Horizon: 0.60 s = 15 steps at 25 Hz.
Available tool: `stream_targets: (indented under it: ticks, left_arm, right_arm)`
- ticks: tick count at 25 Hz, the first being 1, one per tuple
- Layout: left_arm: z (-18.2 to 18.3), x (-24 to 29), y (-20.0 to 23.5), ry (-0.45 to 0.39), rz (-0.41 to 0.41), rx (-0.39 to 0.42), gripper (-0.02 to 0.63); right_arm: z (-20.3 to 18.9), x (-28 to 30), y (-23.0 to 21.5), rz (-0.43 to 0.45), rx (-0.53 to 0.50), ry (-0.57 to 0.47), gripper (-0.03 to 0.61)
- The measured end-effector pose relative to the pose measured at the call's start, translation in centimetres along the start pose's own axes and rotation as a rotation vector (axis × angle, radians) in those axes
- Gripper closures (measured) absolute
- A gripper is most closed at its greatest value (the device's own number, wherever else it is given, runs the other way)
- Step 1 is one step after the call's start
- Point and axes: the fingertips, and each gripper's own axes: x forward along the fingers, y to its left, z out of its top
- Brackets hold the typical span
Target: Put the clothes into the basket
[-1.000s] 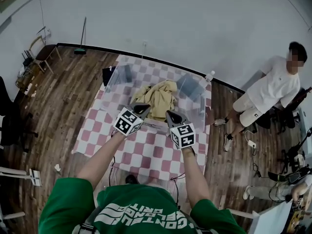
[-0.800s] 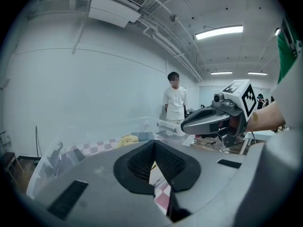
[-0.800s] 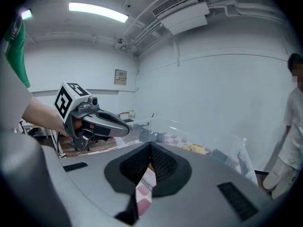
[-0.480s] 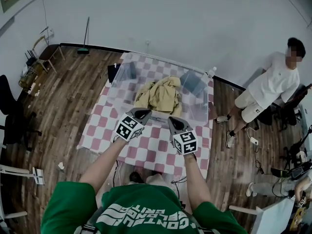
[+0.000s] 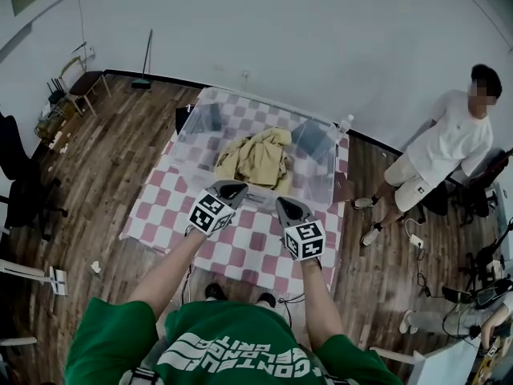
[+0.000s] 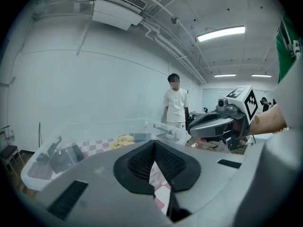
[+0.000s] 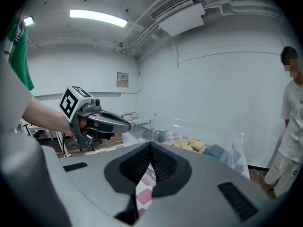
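Green T-shirt [image 5: 240,327] with white back lettering

That see-through basket [image 5: 319,176] is smooth, slightly glossy plastic, and the crumpled yellow clothes [image 5: 258,157] in it look like soft matt cloth. The red-and-white checked tablecloth [image 5: 248,251] looks matt and the brown plank floor [image 5: 104,159] is wood with a faint sheen. The left gripper [image 6: 152,144] and right gripper [image 7: 150,145] have matt grey plastic shells with rough black meshy pads [image 6: 139,163].

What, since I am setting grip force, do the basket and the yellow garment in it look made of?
Basket: clear, glossy, rigid plastic by the look; the checked cloth shows through its walls. Yellow garment: soft matte fabric, perhaps cotton; it lies crumpled in loose folds.
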Motion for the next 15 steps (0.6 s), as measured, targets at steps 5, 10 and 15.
stream_targets:
  ticks: [5, 10, 15]
  left_arm:
    - [0.3, 1.9, -1.7, -0.012, 0.033, -0.019, 0.611]
    - [0.1, 3.4, -3.7, -0.02, 0.055, -0.032, 0.611]
    - [-0.3, 4.4, -5.4, -0.011, 0.067, -0.037, 0.611]
  right_arm:
    - [-0.8, -1.8, -1.9, 0.024, -0.01, -0.003, 0.569]
    - [-2.0, -3.3, -3.3, 0.048, -0.017, -0.007, 0.569]
    - [-2.9, -4.6, -4.4, 0.068, -0.018, -0.006, 0.569]
